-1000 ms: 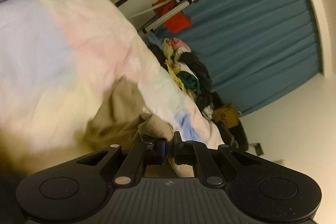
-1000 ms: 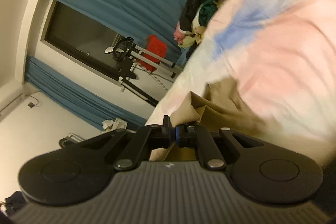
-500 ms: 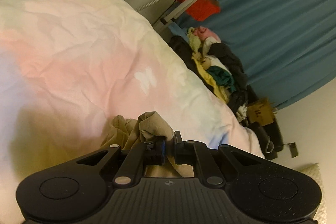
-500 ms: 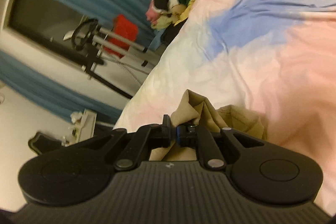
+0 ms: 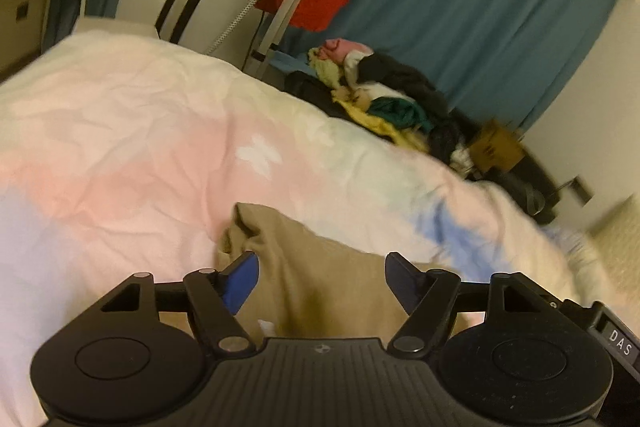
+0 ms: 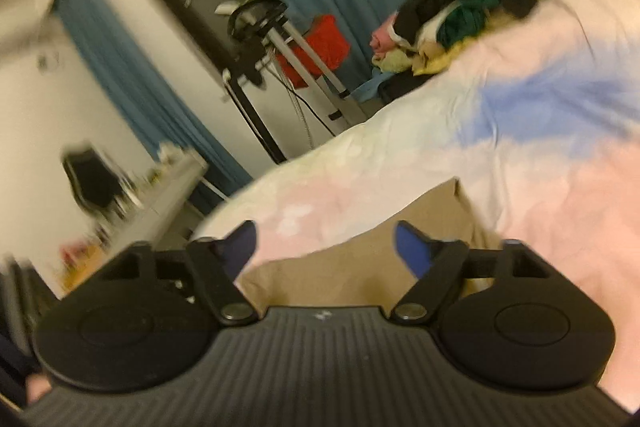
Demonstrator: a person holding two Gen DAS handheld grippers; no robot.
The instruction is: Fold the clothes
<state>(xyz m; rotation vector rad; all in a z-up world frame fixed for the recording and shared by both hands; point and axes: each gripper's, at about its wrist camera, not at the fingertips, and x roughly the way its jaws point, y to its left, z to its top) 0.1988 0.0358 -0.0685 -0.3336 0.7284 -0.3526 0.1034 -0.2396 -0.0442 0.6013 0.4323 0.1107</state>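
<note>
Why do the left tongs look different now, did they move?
Yes. The left tongs opened and let go of the tan garment, which now lies on the bedspread.

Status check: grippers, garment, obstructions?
Left hand-held gripper open, right hand-held gripper open. Tan garment lying on pastel bedspread, ungripped. Nothing in the way.

Left hand-held gripper [image 5: 322, 277] and right hand-held gripper [image 6: 325, 243] both have jaws spread wide, gripping nothing.

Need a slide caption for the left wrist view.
Open left hand-held gripper poised over tan garment lying on pastel bedspread.
</note>
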